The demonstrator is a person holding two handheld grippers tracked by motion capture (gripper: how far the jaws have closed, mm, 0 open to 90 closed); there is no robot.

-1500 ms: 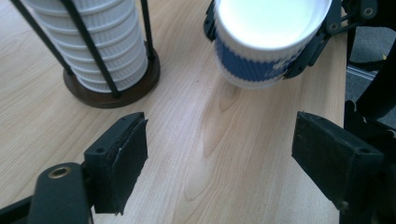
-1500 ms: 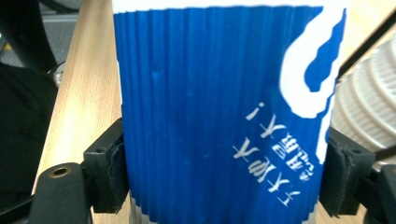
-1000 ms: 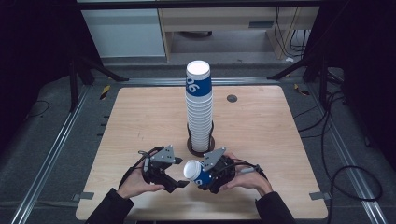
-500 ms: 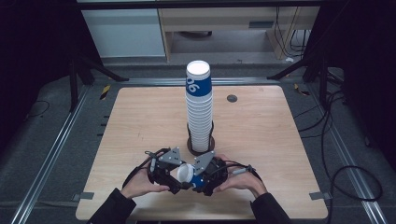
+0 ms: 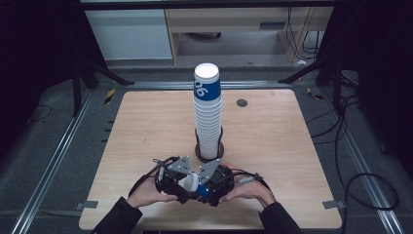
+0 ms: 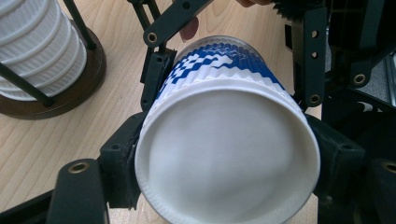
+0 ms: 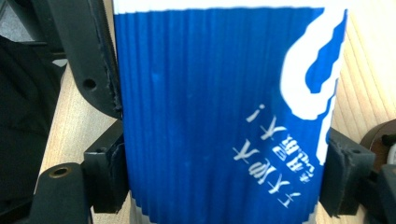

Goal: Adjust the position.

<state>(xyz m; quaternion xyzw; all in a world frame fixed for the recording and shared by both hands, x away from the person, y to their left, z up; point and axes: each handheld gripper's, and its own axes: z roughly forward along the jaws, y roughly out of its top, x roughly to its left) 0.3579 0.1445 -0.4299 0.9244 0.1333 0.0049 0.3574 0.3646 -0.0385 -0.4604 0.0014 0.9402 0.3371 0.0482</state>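
A blue and white paper cup (image 5: 190,182) lies on its side between my two grippers, near the table's front edge. In the left gripper view its white base (image 6: 224,154) faces the camera. The left gripper (image 5: 179,181) has its pads pressed on both sides of that base end. The right gripper (image 5: 203,188) is shut on the cup's blue ribbed wall (image 7: 210,116), a pad (image 7: 345,175) on each side. Its jaws also reach in at the cup's far end in the left gripper view. A hand holds each gripper.
A tall stack of matching cups (image 5: 207,112) stands in a dark round holder (image 5: 210,153) with thin black rods, just behind the grippers. A small black disc (image 5: 242,103) lies farther back on the wooden table (image 5: 292,161). Metal rails run along both table sides.
The left gripper has moved right and met the cup held by the right gripper. Both grippers have drawn together and come slightly nearer the front edge.
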